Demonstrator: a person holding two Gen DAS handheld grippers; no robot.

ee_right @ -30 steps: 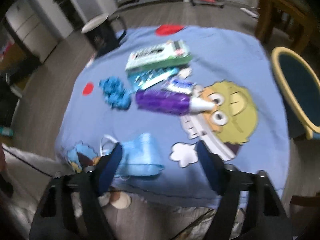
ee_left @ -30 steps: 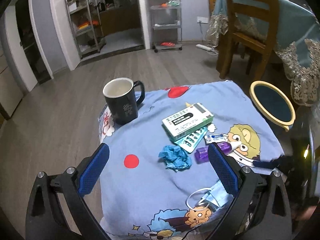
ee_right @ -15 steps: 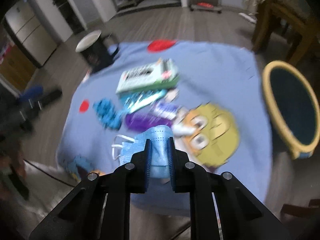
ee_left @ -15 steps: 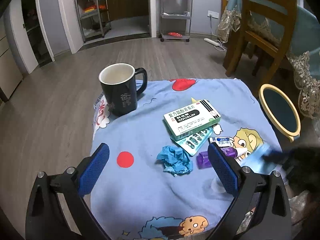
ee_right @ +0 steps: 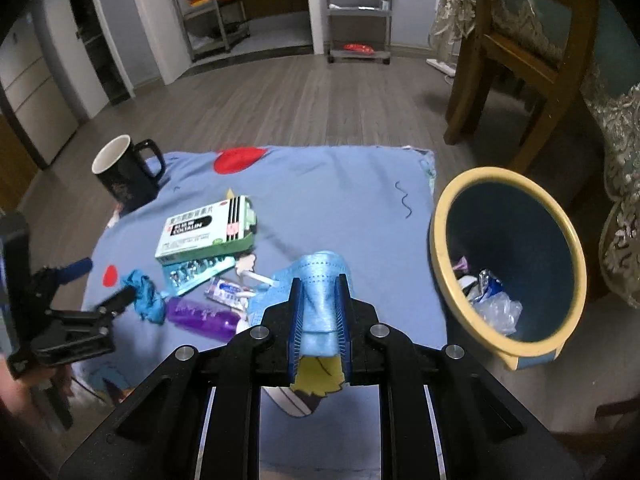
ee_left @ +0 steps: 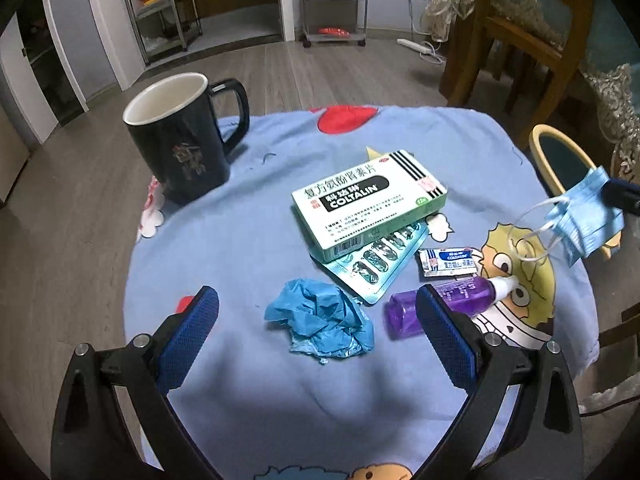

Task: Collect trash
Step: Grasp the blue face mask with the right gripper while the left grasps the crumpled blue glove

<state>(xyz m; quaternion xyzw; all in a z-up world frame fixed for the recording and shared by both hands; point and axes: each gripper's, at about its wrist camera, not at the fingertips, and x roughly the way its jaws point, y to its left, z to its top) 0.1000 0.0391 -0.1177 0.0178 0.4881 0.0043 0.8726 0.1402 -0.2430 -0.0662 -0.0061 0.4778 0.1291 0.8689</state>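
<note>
My right gripper (ee_right: 319,292) is shut on a blue face mask (ee_right: 320,280), held above the table's right side, near the yellow-rimmed bin (ee_right: 440,216). From the left wrist view the mask (ee_left: 588,216) hangs at the right edge with its ear loops dangling. My left gripper (ee_left: 316,312) is open, low over the cloth, with a crumpled blue tissue (ee_left: 320,324) lying between its fingers, untouched. A purple bottle (ee_left: 452,304), a blister pack (ee_left: 376,264), a small sachet (ee_left: 448,262) and a green-white medicine box (ee_left: 368,200) lie close by.
A black mug (ee_left: 180,136) stands at the back left of the blue cartoon cloth (ee_left: 280,160). The bin holds plastic scraps (ee_right: 492,300). A wooden chair (ee_right: 520,60) and a draped table stand behind the bin. Shelving carts line the far wall.
The right gripper closed on the mask, lifted it off the cloth and carried it right toward the bin. The left gripper came down and forward toward the blue tissue.
</note>
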